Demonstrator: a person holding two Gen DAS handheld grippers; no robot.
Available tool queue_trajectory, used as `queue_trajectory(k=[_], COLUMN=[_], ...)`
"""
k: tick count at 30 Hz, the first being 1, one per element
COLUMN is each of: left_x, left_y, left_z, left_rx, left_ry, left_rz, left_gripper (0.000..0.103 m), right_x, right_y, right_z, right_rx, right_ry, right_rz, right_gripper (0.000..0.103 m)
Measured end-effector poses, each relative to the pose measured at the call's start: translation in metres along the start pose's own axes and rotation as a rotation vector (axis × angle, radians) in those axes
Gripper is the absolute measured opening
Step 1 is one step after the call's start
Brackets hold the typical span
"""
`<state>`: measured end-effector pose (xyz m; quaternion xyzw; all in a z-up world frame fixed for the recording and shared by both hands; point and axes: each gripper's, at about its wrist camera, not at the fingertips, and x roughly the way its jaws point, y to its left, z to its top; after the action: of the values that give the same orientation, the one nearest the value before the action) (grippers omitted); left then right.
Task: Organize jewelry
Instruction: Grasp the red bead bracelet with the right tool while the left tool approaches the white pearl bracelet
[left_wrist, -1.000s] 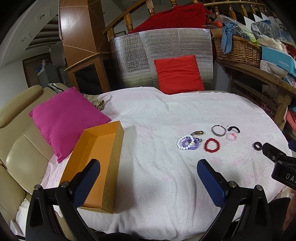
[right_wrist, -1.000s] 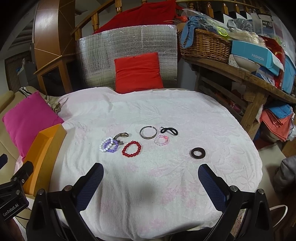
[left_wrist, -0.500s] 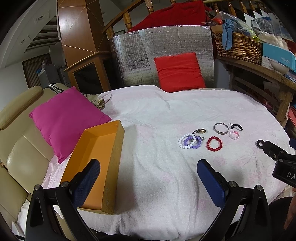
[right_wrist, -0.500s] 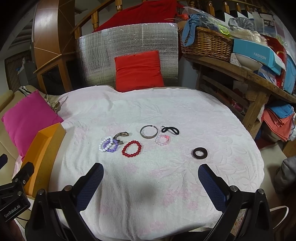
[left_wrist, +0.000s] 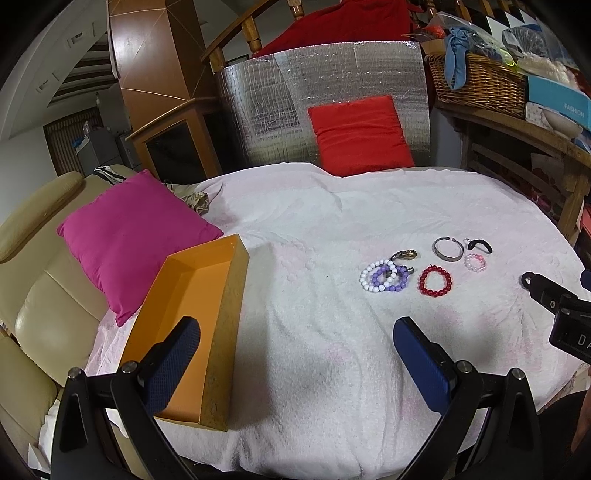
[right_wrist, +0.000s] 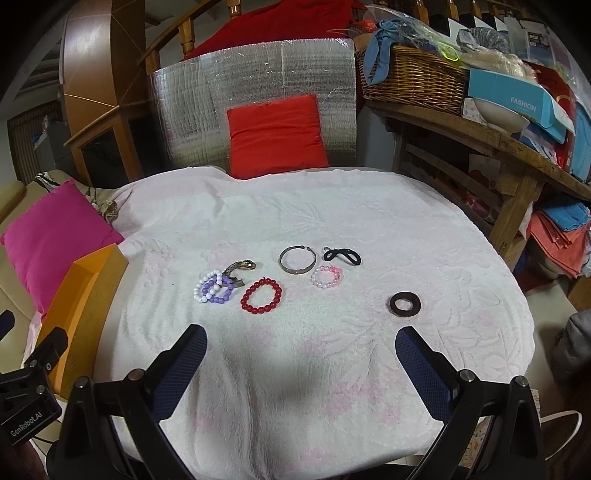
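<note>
Seven or so pieces lie on the white-covered table, none yet in the orange box at its left edge. Both grippers hover wide and empty: the left gripper beside the box, the right gripper facing the cluster. Nearest the right one, ahead and to its right, the dark ring lies flat and apart. Ahead-left sits the red bracelet, a closed loop of glossy beads, just beside the white-and-purple bracelets.
</note>
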<state>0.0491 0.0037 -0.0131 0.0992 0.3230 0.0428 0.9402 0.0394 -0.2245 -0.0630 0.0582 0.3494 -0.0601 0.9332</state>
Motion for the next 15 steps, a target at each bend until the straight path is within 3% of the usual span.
queue_trajectory(k=[3, 7, 11, 14, 15], left_x=[0.007, 0.037, 0.084, 0.119, 0.126], left_y=[-0.003, -0.004, -0.007, -0.01, -0.012], left_z=[0.001, 0.001, -0.003, -0.005, -0.004], left_rx=[0.002, -0.027, -0.065, -0.094, -0.1], left_ry=[0.009, 0.039, 0.093, 0.127, 0.129], left_rz=[-0.012, -0.086, -0.13, -0.16, -0.159], left_gripper=[0.103, 0.103, 0.103, 0.103, 0.103], right_x=[0.007, 0.03, 0.076, 0.108, 0.117], right_y=[-0.003, -0.018, -0.041, -0.059, -0.062], right_z=[0.001, 0.002, 0.002, 0.006, 0.008], right_rx=[0.003, 0.012, 0.018, 0.078, 0.097], right_ry=[0.006, 0.011, 0.057, 0.129, 0.149], right_rz=[0.005, 0.072, 0.129, 0.184, 0.217], right_gripper=[0.103, 0.103, 0.083, 0.06, 0.058])
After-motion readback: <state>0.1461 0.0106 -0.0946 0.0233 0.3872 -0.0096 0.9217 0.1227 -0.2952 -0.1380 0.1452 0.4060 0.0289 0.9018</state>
